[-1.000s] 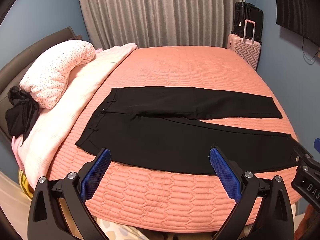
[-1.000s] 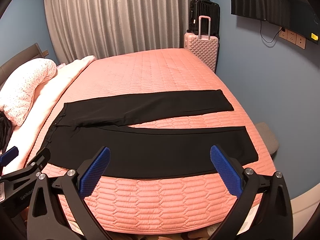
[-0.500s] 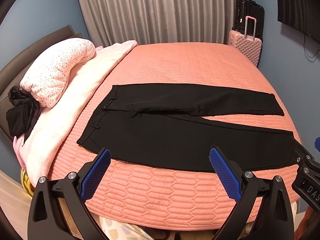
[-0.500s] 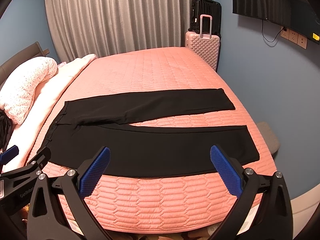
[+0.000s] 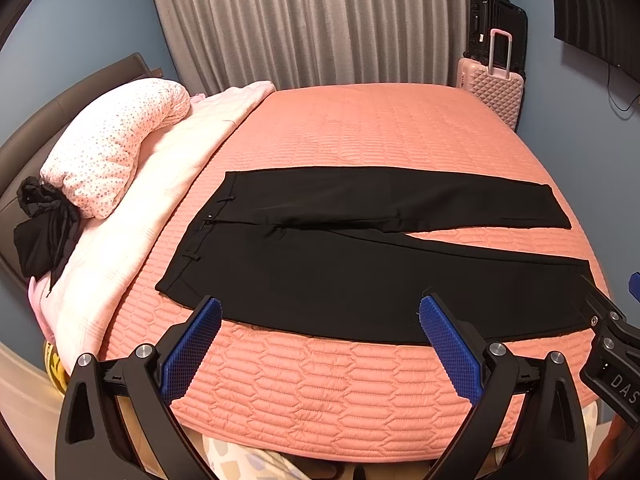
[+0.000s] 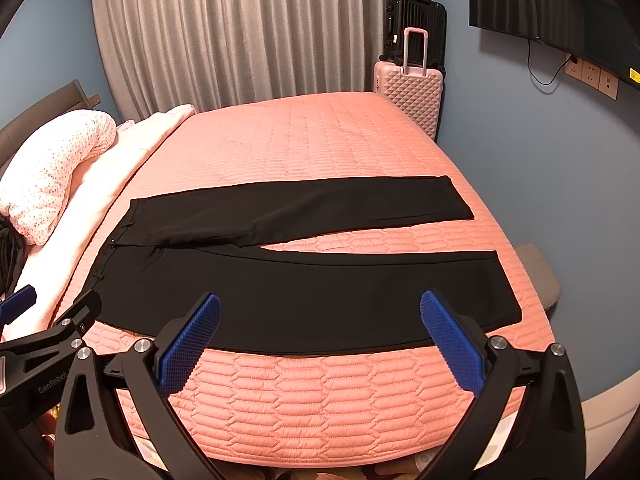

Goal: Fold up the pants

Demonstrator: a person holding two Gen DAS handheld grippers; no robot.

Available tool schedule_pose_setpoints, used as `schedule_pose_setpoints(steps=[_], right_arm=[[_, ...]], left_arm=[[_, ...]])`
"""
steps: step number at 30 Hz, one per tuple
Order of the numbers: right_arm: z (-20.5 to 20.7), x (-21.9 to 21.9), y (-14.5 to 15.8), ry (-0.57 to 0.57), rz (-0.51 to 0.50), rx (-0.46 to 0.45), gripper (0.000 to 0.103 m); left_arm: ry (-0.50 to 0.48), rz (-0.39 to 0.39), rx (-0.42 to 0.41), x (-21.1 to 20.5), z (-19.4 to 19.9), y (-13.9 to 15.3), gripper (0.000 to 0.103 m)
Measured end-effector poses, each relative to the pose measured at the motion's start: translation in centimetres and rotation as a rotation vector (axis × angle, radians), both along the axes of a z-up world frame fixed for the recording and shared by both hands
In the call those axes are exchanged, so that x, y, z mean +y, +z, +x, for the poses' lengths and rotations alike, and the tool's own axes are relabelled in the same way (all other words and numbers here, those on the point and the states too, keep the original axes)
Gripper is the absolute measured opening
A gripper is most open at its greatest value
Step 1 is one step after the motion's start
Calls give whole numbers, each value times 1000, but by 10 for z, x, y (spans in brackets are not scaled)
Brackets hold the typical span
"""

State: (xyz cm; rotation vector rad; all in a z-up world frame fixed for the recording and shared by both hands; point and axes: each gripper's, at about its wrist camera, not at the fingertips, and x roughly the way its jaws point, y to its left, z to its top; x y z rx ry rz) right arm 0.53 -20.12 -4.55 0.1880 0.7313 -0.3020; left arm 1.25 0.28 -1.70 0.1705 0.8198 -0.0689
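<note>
Black pants (image 5: 340, 264) lie flat on the pink quilted bed (image 5: 360, 128), waistband to the left, both legs spread apart toward the right. They also show in the right wrist view (image 6: 304, 284). My left gripper (image 5: 320, 340) is open and empty, held above the bed's near edge in front of the near leg, toward the waist end. My right gripper (image 6: 320, 340) is open and empty, above the near edge in front of the same leg, toward the hem. Neither touches the pants.
A spotted pillow (image 5: 116, 148) and a pale pink blanket (image 5: 152, 200) lie at the left by the headboard, with a black cloth bundle (image 5: 44, 232). A pink suitcase (image 5: 492, 88) and a black one stand at the far right. A grey curtain (image 5: 312, 20) hangs behind.
Both grippers have risen or tilted slightly, so the bed and pants sit a little lower and nearer in view. The pants have not moved. Both grippers stay open.
</note>
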Motion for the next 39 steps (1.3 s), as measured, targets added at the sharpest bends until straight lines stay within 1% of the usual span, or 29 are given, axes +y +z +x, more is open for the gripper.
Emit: schedule_pose_setpoints(steps=[2, 4, 5, 6, 7, 8, 9, 10, 11, 12, 13, 14, 15, 17, 18, 20, 21, 23, 25, 27, 28, 31, 32, 33, 35, 36, 37, 38, 39], right_arm=[[5, -7, -8, 35, -18, -15, 98], [12, -20, -21, 38, -79, -29, 98], [21, -35, -33, 20, -117, -8, 98], [29, -47, -41, 15, -124, 8, 98], [40, -65, -51, 15, -109, 22, 98], [50, -86, -60, 16, -83, 27, 98], [64, -116, -73, 15, -46, 10, 98], [79, -142, -85, 13, -22, 11, 98], [92, -160, -95, -3, -23, 39, 98], [118, -196, -111, -33, -26, 94, 98], [136, -218, -122, -35, 3, 120, 98], [151, -237, -129, -46, 23, 131, 98], [174, -269, -139, -75, 27, 119, 98], [207, -302, -151, -67, 40, 136, 98], [231, -324, -159, -63, 24, 147, 98], [259, -348, -170, -30, 46, 161, 98], [278, -367, -179, -34, 60, 171, 98], [299, -385, -192, -27, 78, 191, 98], [321, -405, -210, -20, 87, 229, 98], [333, -409, -227, 8, 86, 271, 98], [338, -411, -234, 34, 98, 292, 98], [340, -424, -242, 92, 184, 259, 98], [337, -428, -244, 112, 199, 222, 98], [333, -427, -246, 126, 190, 195, 98], [333, -425, -246, 124, 184, 201, 98], [335, -426, -247, 120, 182, 208, 98], [336, -425, -248, 115, 172, 212, 98], [336, -422, -249, 111, 160, 211, 98], [337, -421, -249, 106, 156, 206, 98]], left_arm=[[-5, -12, 6, 2, 4, -4, 98], [-12, -22, -1, 6, 16, -11, 98], [-11, -29, -8, 9, 23, -15, 98], [-8, -35, -17, 13, 35, -23, 98], [3, -33, -21, 17, 48, -31, 98], [27, -37, -20, 24, 68, -42, 98], [41, -48, -12, 29, 81, -49, 98], [59, -74, -3, 36, 99, -57, 98], [90, -91, 1, 44, 117, -65, 98], [129, -96, 5, 51, 141, -76, 98], [141, -98, 14, 56, 159, -84, 98], [153, -95, 37, 59, 179, -92, 98], [160, -94, 73, 63, 202, -103, 98], [178, -73, 143, 71, 249, -123, 98], [210, -54, 155, 76, 272, -132, 98], [259, -17, 140, 84, 305, -144, 98], [285, 12, 143, 92, 327, -151, 98], [309, 23, 160, 105, 361, -165, 98], [314, 41, 149, 117, 382, -172, 98], [311, 86, 148, 129, 411, -180, 98], [308, 95, 150, 135, 421, -183, 98], [293, 48, 174, 164, 455, -191, 98], [292, 44, 183, 171, 462, -193, 98], [293, 56, 200, 182, 474, -198, 98], [318, 80, 185, 198, 485, -198, 98], [315, 75, 190, 209, 493, -200, 98], [305, 54, 204, 216, 500, -202, 98], [282, 7, 233, 225, 509, -207, 98], [274, -13, 248, 230, 515, -210, 98]])
